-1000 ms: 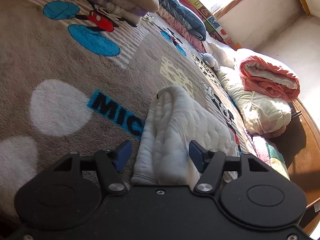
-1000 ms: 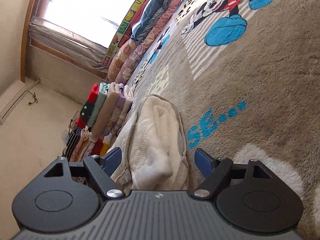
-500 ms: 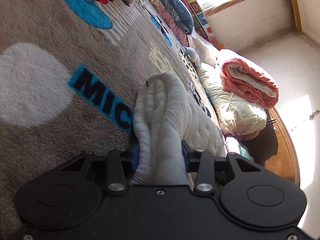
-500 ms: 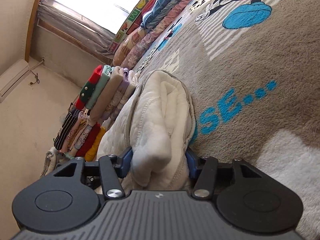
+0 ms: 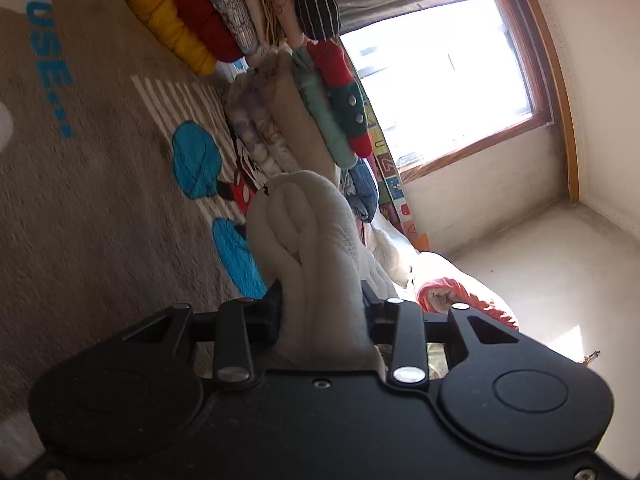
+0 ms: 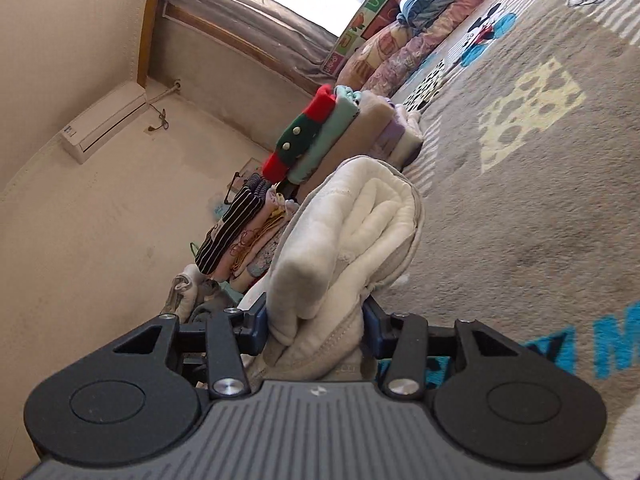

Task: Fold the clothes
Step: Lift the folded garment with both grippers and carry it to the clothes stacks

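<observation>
Sunlit bedroom, with a grey cartoon-print blanket spread under my work. My left gripper and right gripper each have their fingers clamped tight on one end of the folded cream garment, which bulges ahead between the fingers. I judge I'm carrying it to the stack of folded clothes just beyond; next comes a level set-down.

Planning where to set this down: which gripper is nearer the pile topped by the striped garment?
Right, likely. The striped-topped pile sits just beyond the left finger of the right gripper; from the left gripper it lies farther, past the red-and-green-topped stack.
</observation>
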